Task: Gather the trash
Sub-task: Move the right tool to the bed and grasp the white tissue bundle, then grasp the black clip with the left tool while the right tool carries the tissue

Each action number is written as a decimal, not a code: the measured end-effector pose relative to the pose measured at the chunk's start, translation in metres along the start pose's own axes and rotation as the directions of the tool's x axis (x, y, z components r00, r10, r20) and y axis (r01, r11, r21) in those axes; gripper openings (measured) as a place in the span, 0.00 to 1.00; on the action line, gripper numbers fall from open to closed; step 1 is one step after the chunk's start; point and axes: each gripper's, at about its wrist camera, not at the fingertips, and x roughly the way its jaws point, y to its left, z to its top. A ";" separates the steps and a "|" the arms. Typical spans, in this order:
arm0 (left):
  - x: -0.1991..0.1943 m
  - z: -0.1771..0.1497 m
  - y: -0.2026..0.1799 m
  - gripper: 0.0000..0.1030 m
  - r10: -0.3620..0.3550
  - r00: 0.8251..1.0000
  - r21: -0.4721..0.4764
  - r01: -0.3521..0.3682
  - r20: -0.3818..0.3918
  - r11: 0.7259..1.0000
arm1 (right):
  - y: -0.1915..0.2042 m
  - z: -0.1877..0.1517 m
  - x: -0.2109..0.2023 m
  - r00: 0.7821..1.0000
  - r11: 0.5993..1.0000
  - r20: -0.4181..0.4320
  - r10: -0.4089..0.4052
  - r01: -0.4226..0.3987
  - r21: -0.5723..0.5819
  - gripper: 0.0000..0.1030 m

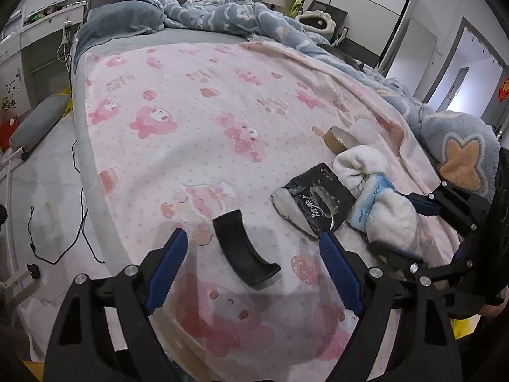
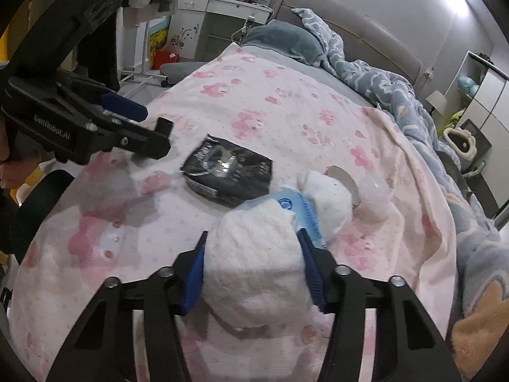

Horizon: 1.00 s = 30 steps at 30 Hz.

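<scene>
Right tool (image 2: 253, 269): pads pressed into a fluffy white wad (image 2: 254, 264), looks like crumpled tissue or fleece, can't tell which. Wad fills the gap and bulges past both pads.

Left tool (image 1: 254, 251): spread wide, holding nothing, hovering over the bed (image 1: 191, 102). A curved black plastic piece (image 1: 243, 251) lies on the pink blanket between its pads, not touching either.

Outward from the right tool, right wrist view:
- 1 o'clock, touching the wad: blue-and-white tissue pack (image 2: 299, 213), partly tucked under it.
- 1–2 o'clock beyond: second white wad (image 2: 331, 197), then a cardboard tape core (image 2: 345, 178) and a clear crumpled plastic bit (image 2: 378, 191).
- 11 o'clock, near: black foil wrapper (image 2: 229, 175), torn open.

Risks, as I read it:
- Soft wad compresses; grip is on fluff, not a firm core. A fast lift could let it slide out or tear off a piece.
- Tissue pack is in contact with the wad, may drag along and drop partway.
- Wad may snag the blanket pile and pull it up, scattering the tape core and plastic.
- Left tool sits close at 10 o'clock; crossing paths toward the wrapper risks a clash.
- Black piece is curved and slick, likely to skid if pinched on its edge.
</scene>
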 end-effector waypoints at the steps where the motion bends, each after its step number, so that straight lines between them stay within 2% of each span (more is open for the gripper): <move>1: 0.003 0.000 -0.001 0.81 0.008 1.000 0.007 -0.008 -0.003 1.000 | -0.002 0.000 0.000 1.000 1.000 0.000 0.002 -0.002 0.007 0.47; 5: 0.012 -0.002 -0.002 0.75 0.044 0.999 0.017 -0.043 -0.016 0.999 | -0.014 0.003 -0.002 0.999 0.997 0.017 0.046 -0.047 0.068 0.45; 9: 0.012 -0.006 0.003 0.68 0.066 0.998 -0.032 -0.066 0.004 0.997 | -0.027 0.009 -0.010 0.993 0.983 0.058 0.100 -0.107 0.149 0.43; 15: 0.014 -0.005 0.002 0.59 0.090 0.996 -0.027 -0.090 0.022 0.996 | -0.035 0.015 -0.016 0.984 0.960 0.103 0.147 -0.166 0.223 0.42; 21: 0.015 -0.005 0.002 0.41 0.097 0.995 -0.026 -0.096 0.026 0.995 | -0.041 0.023 -0.029 0.976 0.939 0.138 0.170 -0.203 0.278 0.42; 25: 0.014 -0.007 -0.004 0.21 0.100 0.995 0.006 -0.100 0.026 0.995 | -0.039 0.024 -0.031 0.973 0.928 0.144 0.182 -0.218 0.303 0.42; 30: 0.007 -0.013 -0.008 0.21 0.079 0.996 0.031 -0.079 0.029 0.996 | -0.037 0.023 -0.035 0.966 0.907 0.161 0.201 -0.246 0.342 0.41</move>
